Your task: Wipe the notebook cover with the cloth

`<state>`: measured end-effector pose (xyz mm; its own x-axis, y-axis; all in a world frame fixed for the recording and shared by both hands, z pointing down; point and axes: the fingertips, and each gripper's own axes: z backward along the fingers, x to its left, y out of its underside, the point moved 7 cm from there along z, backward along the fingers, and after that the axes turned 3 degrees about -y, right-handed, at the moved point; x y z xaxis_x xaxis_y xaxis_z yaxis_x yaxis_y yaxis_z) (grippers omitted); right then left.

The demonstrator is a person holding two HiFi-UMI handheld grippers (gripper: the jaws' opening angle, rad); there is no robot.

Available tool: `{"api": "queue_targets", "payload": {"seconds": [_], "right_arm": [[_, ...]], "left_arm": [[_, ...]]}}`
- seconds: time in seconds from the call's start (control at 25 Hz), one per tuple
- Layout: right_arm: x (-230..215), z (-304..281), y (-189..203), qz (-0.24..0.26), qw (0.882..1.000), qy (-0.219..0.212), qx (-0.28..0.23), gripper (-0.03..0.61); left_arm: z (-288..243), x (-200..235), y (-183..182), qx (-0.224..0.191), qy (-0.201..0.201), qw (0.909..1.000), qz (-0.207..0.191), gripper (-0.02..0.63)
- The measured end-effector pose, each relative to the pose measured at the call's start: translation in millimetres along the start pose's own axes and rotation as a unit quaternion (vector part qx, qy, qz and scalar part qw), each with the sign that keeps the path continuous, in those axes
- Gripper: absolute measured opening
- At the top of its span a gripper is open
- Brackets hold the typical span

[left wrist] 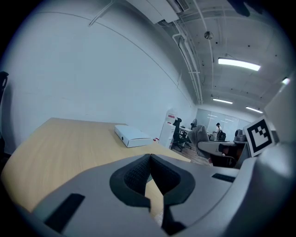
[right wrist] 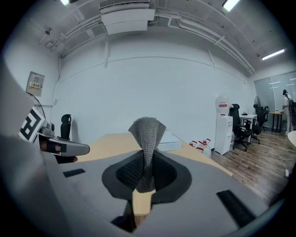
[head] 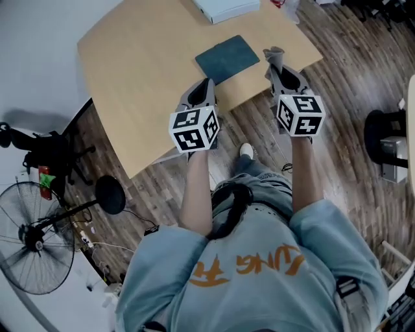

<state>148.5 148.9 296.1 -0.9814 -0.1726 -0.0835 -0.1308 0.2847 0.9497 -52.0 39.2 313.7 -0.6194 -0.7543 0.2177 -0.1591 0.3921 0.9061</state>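
Observation:
A dark teal notebook lies flat on the light wooden table, near its front right edge. My right gripper is shut on a grey knitted cloth, which sticks up from between the jaws; it hangs just right of the notebook at the table's edge. The cloth shows in the head view as a small grey tuft. My left gripper is shut with nothing in it, just in front of the notebook's near corner. In the left gripper view the left gripper has its pads touching.
A white flat box lies at the table's far side, also seen as the white box in the left gripper view. A standing fan and a black stool stand on the wood floor at the left. An office chair is at the right.

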Motion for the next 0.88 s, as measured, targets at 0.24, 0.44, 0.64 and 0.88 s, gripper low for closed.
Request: {"api": "queue_targets", "payload": {"seconds": [0.24, 0.44, 0.64, 0.88], "right_arm": [[-25, -35, -21, 0.001, 0.999, -0.035, -0.004, 0.029], [-26, -70, -18, 0.002, 0.997, -0.070, 0.014, 0.029], [-15, -102, -1, -0.003, 0.994, -0.104, 0.046, 0.029], [8, -132, 19, -0.006, 0.986, -0.142, 0.082, 0.029]], "left_arm": [[-28, -2, -18, -0.006, -0.023, 0.9997, 0.010, 0.017], [-44, 5, -14, 0.001, -0.039, 0.9989, 0.024, 0.017], [-50, 25, 6, 0.029, -0.066, 0.9964, 0.045, 0.017], [-50, 48, 25, 0.052, -0.092, 0.9922, 0.067, 0.017]]}}
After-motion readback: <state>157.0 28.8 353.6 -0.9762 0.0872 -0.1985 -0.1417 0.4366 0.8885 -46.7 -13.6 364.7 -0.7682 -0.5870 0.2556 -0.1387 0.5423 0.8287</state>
